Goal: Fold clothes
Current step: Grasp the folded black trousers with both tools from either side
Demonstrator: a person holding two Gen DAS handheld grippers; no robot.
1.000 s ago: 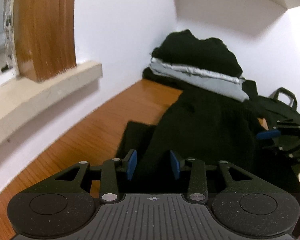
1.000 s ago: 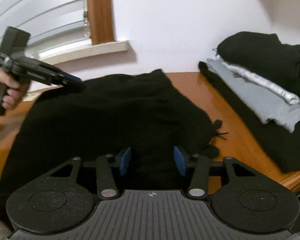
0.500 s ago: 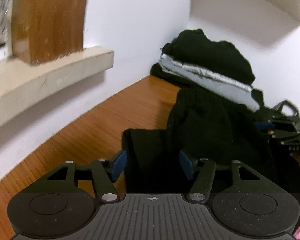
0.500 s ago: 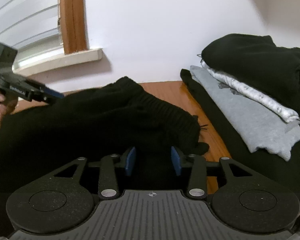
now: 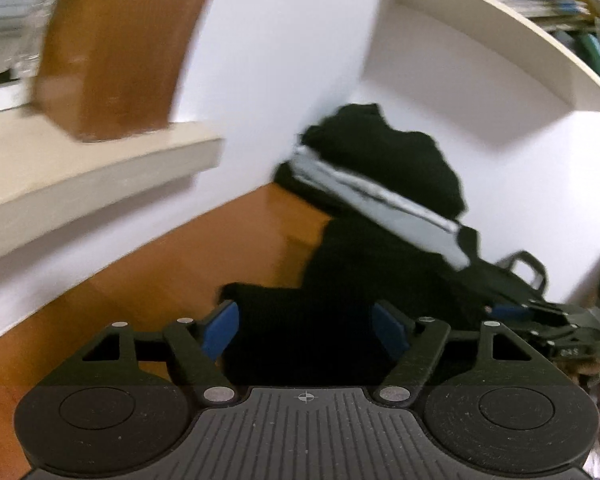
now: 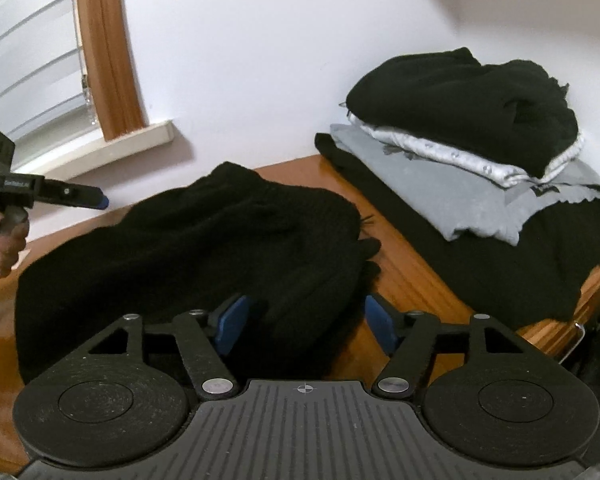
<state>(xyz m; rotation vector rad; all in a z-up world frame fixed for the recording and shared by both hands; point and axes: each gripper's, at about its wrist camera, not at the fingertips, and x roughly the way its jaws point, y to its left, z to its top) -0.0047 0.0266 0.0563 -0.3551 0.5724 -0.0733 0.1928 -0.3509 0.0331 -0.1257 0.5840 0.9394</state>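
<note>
The black knit sweater (image 6: 204,240) lies in a loose, humped heap on the wooden table (image 6: 412,276), between the window sill (image 6: 100,148) and the stack of folded clothes (image 6: 472,148) against the wall. Both tools have let go: the left gripper (image 5: 306,330) has its jaws opening with the dark cloth lying between the blue pads but not pinched, and the right gripper (image 6: 304,320) is likewise opening over the sweater's near edge, its pads clear of the fabric. The sweater looks thick and soft — a chunky rib that should drape and sag rather than hold a crease, with some weight to it but nothing fragile. It will probably bunch if pinched mid-panel, so the better hold is likely along a firm edge — the hem or a shoulder seam — one tool at each end, taking a full layer so the knit does not slip free.
</note>
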